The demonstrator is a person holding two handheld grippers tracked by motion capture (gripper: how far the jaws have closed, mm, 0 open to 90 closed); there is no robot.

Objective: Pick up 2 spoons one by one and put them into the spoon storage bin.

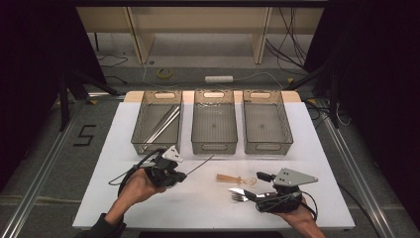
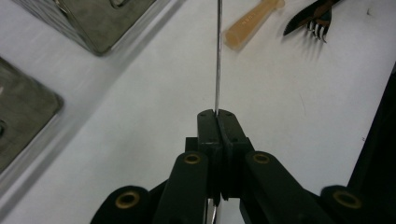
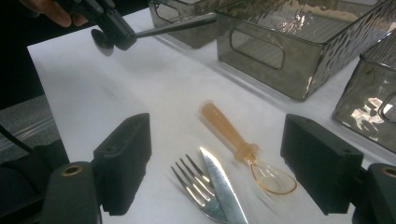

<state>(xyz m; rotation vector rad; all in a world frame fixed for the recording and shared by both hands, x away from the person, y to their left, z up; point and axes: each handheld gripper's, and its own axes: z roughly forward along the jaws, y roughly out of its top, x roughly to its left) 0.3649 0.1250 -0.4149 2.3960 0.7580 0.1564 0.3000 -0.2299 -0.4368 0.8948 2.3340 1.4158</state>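
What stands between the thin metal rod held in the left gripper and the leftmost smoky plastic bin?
Nothing visible. The left gripper is shut on the thin metal rod above bare white table. The leftmost smoky plastic bin, already holding similar metal rods, sits just beyond, open-topped, with an unobstructed path over its near wall.

Black fingers (image 2: 231, 126) with brass-ringed screw holes

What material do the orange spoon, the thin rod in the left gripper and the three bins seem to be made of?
Orange spoon: probably plastic, translucent amber, with a clear glossy bowl.
Thin rod, clamped in the left gripper: likely metal, since it is silvery, straight and shows a bright line of reflection.
Bins: apparently smoky transparent plastic, because the walls are see-through with a rippled, shiny texture and moulded handle slots.
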